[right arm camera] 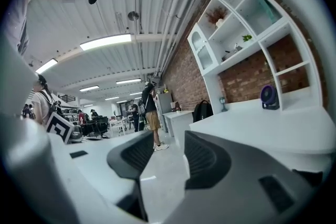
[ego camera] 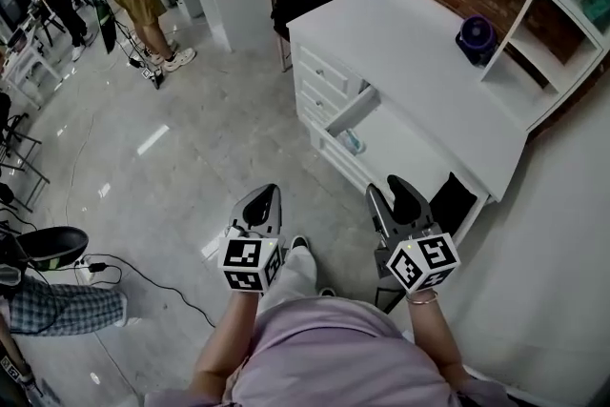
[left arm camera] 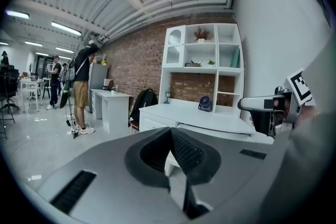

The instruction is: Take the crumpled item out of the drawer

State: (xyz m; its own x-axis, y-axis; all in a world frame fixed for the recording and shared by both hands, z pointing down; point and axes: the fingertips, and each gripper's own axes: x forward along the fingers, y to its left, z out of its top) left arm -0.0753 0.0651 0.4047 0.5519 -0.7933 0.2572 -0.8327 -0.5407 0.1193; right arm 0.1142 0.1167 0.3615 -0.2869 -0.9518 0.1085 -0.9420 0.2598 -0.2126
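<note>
Though drawer (ego camera: 351,112) open, crumpled item (ego camera: 351,143) inside small, indistinct.

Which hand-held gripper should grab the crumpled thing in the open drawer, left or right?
Probably right. The right hand-held gripper is nearer the open drawer holding the crumpled item, and its jaws are apart and empty. The left hand-held gripper is farther away, jaws together.
</note>
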